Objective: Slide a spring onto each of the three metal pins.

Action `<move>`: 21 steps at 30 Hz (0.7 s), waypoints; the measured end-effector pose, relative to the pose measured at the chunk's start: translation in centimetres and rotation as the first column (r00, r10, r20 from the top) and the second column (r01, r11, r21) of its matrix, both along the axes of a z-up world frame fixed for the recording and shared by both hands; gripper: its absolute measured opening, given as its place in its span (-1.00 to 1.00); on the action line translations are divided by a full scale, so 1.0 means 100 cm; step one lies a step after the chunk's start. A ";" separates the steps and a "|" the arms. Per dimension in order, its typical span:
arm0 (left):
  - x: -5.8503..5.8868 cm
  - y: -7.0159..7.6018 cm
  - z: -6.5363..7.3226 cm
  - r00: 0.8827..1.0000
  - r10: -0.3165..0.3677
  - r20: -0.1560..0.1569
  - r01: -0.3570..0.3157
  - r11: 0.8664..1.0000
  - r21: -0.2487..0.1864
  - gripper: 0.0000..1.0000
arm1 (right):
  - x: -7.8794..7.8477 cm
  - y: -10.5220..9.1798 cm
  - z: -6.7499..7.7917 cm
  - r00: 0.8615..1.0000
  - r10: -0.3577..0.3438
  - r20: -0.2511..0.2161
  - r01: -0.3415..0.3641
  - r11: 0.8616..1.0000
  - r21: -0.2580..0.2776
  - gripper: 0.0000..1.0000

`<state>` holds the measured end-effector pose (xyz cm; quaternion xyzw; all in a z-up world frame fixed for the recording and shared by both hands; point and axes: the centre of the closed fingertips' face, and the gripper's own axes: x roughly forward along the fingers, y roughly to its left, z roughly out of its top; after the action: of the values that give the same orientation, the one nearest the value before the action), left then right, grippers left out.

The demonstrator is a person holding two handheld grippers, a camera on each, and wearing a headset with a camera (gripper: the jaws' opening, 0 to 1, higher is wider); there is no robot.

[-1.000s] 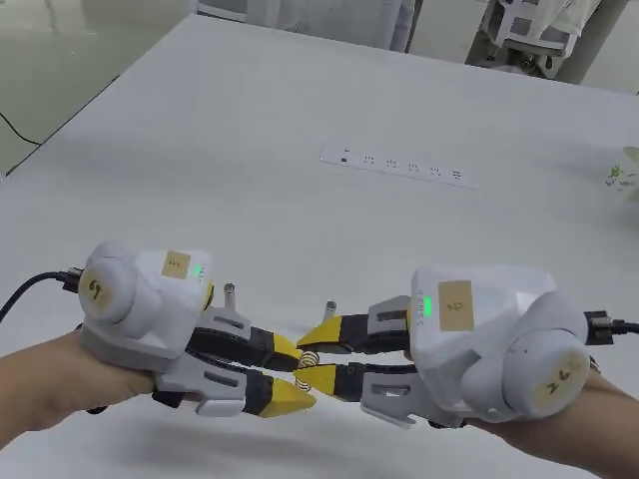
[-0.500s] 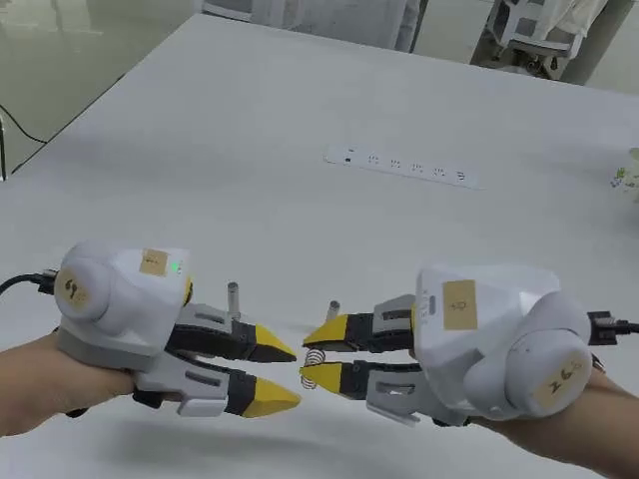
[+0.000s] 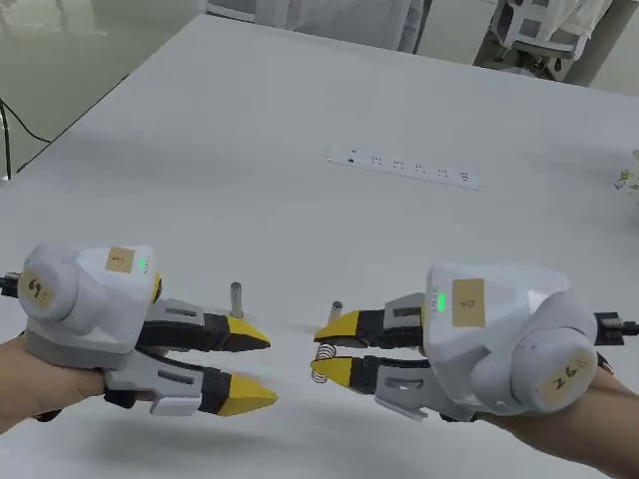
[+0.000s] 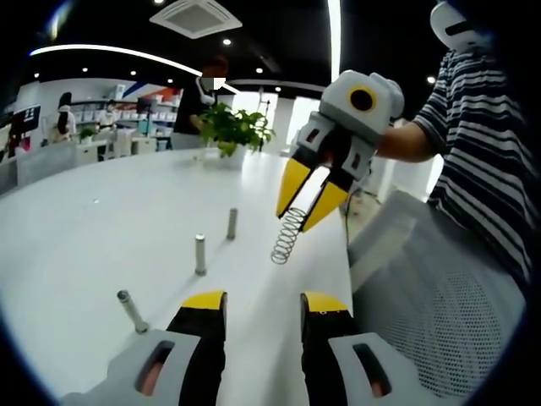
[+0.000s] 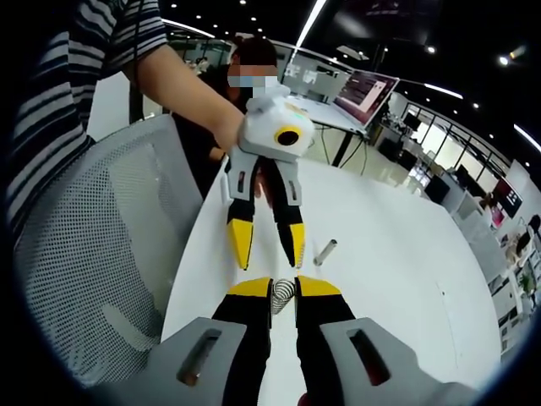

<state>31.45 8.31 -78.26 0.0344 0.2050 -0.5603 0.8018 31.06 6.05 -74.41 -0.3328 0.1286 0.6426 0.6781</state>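
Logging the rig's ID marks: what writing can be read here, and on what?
"260", roughly, handwritten: rear of right gripper.
Rear of left gripper: two handwritten characters, unclear.
Tan stickers atop both: too small to read.
Power strip: markings too small to read.

spring [image 4: 289, 235]: bright coiled metal wire
pins [image 4: 200, 254]: smooth grey metal
counter [image 3: 250, 110]: white, smooth, matt
left tongs [image 3: 264, 370], right tongs [image 3: 321, 352]: white plastic shells

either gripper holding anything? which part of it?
Right gripper is shut on a spring, pinched at one end between its yellow jaw tips; the rest of the coil hangs free. Left gripper is open, empty.
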 end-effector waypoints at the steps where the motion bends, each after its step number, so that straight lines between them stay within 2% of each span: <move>1: 0.000 0.002 0.000 1.000 0.008 0.000 -0.008 1.000 0.001 -0.41 | 0.001 0.000 0.000 1.000 -0.002 0.001 0.002 1.000 0.001 -0.86; 9: 0.002 0.015 0.000 0.999 0.052 -0.005 -0.052 0.999 -0.003 -0.31 | 0.004 -0.001 -0.002 1.000 -0.014 0.005 0.014 1.000 -0.004 -0.86; 21: 0.006 0.034 -0.001 0.991 0.133 -0.001 -0.133 0.991 -0.008 0.06 | 0.010 -0.006 -0.004 0.999 -0.035 0.007 0.035 0.999 -0.005 -0.86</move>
<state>32.02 11.73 -78.36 0.0174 0.2049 -0.5062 0.8375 32.03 5.48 -74.79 -0.3343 0.1337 0.6292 0.6888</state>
